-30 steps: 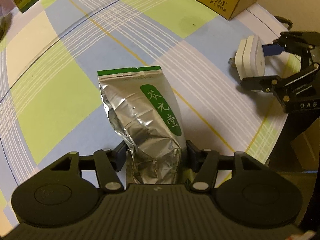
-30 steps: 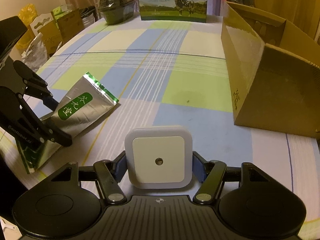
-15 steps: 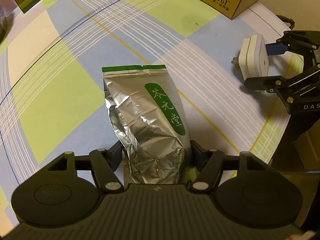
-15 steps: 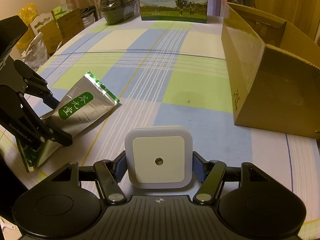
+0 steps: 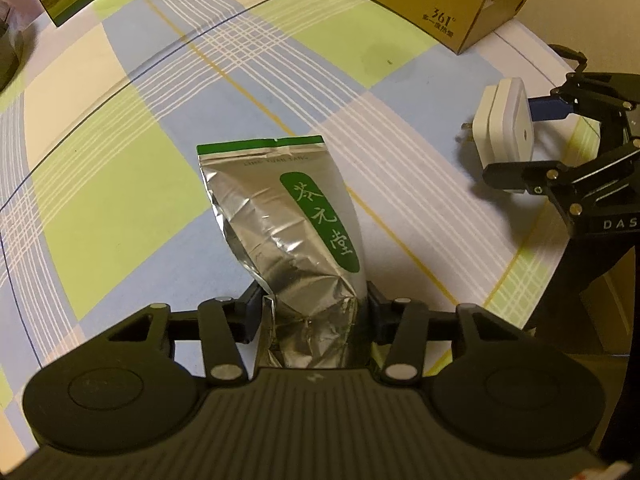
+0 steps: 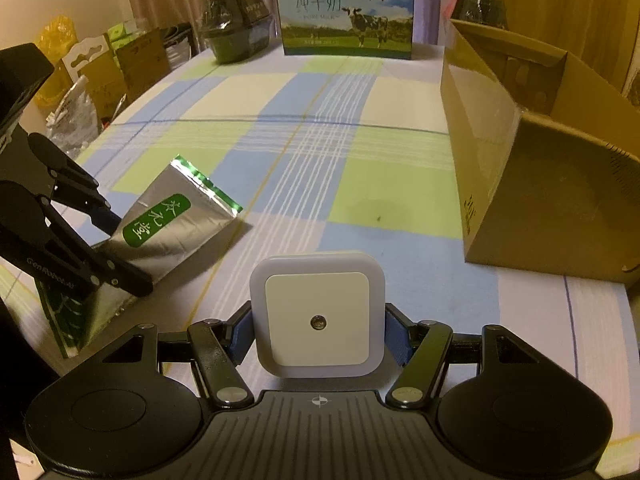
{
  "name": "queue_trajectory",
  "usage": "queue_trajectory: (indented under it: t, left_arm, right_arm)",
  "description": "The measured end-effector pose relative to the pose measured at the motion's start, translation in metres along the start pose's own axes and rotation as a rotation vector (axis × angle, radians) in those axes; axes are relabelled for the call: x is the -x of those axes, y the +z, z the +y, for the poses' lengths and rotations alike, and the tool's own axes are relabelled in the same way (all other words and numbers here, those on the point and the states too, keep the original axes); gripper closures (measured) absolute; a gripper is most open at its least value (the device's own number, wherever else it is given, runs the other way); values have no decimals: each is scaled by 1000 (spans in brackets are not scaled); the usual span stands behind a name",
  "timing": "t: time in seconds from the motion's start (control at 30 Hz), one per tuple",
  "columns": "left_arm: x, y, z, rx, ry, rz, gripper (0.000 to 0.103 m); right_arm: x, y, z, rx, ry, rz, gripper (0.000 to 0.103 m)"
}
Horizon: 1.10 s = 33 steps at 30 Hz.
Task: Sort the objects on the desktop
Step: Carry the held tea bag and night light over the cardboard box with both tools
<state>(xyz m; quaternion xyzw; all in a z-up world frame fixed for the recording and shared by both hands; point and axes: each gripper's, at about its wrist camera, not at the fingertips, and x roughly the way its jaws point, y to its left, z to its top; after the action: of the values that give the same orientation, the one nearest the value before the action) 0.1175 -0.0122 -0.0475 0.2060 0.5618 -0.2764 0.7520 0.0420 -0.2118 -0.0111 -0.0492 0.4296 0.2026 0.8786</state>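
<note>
The left gripper (image 5: 314,304) is closing its jaws on the bottom end of a silver tea pouch (image 5: 288,216), whose green-edged top lies on the checked tablecloth (image 5: 120,200). The right gripper (image 6: 318,332) holds a white night light (image 6: 318,314) squarely between its fingers, just right of the pouch. A cardboard box (image 6: 520,168) stands open, well right of the pouch.
</note>
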Motion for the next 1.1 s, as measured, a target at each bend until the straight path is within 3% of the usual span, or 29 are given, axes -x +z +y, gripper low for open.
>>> queue_trajectory:
  t: [0.27, 0.47, 0.83, 1.1]
  left_arm:
    - [23, 11, -6, 32, -35, -20, 58]
    - [49, 36, -17, -9, -51, -24, 58]
    - [107, 120, -58, -95, -72, -132, 58]
    - [123, 192, -87, -106, -111, -198, 58]
  right_arm:
    - [19, 4, -4, -33, 3, -21, 41]
    - [50, 28, -18, -68, 14, -65, 41]
    - [119, 74, -65, -91, -53, -208, 41]
    - [136, 104, -122, -121, -135, -266, 41]
